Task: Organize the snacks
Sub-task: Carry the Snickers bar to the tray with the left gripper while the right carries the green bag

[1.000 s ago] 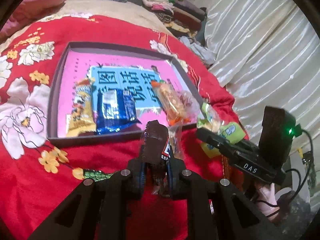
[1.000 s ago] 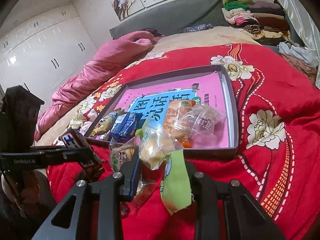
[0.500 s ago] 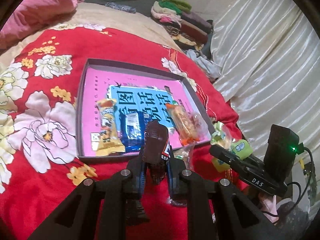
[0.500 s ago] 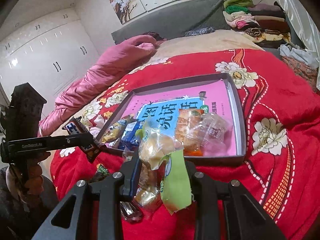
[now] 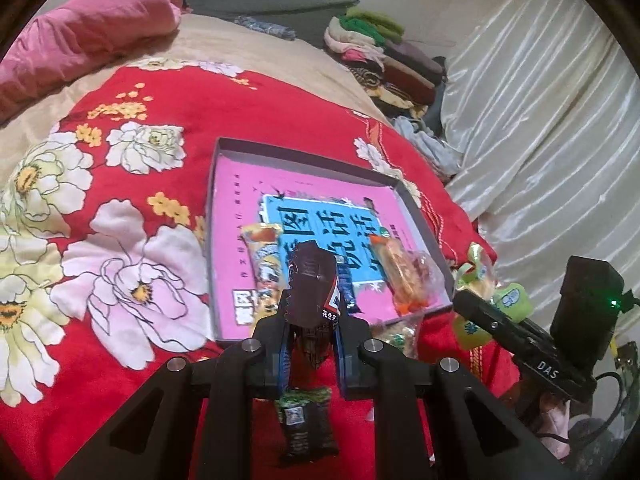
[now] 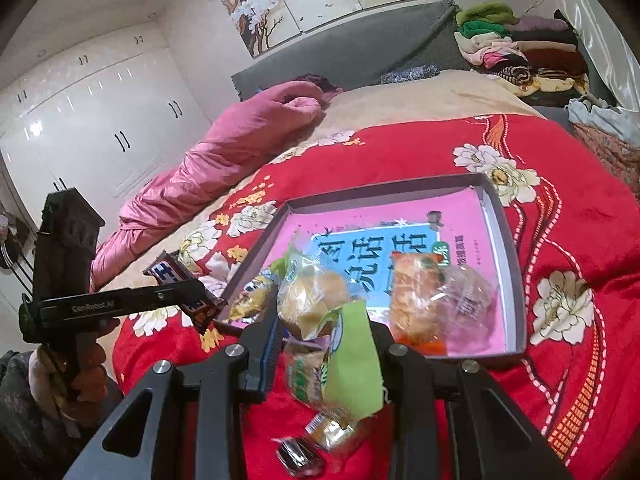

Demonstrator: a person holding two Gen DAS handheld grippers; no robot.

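Observation:
My left gripper (image 5: 312,336) is shut on a dark brown chocolate bar (image 5: 314,288) and holds it above the red blanket, just short of the tray's near edge. The grey tray (image 5: 224,184) has a pink and blue printed floor. In it lie a yellow pack (image 5: 262,264), a blue pack (image 5: 349,289) and an orange biscuit pack (image 5: 404,276). My right gripper (image 6: 324,340) is shut on a clear bread pack with a green label (image 6: 316,304), also in front of the tray (image 6: 516,280). The left gripper (image 6: 192,294) with its chocolate bar (image 6: 170,274) shows at the left there.
Loose snacks lie on the red flowered blanket near me: a dark green-topped pack (image 5: 306,424), a clear pack (image 5: 400,336), a yellow one (image 6: 332,430) and a dark one (image 6: 298,456). A pink quilt (image 6: 224,160) and folded clothes (image 6: 520,52) sit at the back.
Both grippers have lifted and drawn back from the tray with their snacks still held. The tray looks smaller, and loose snacks on the blanket have come into view below the fingers.

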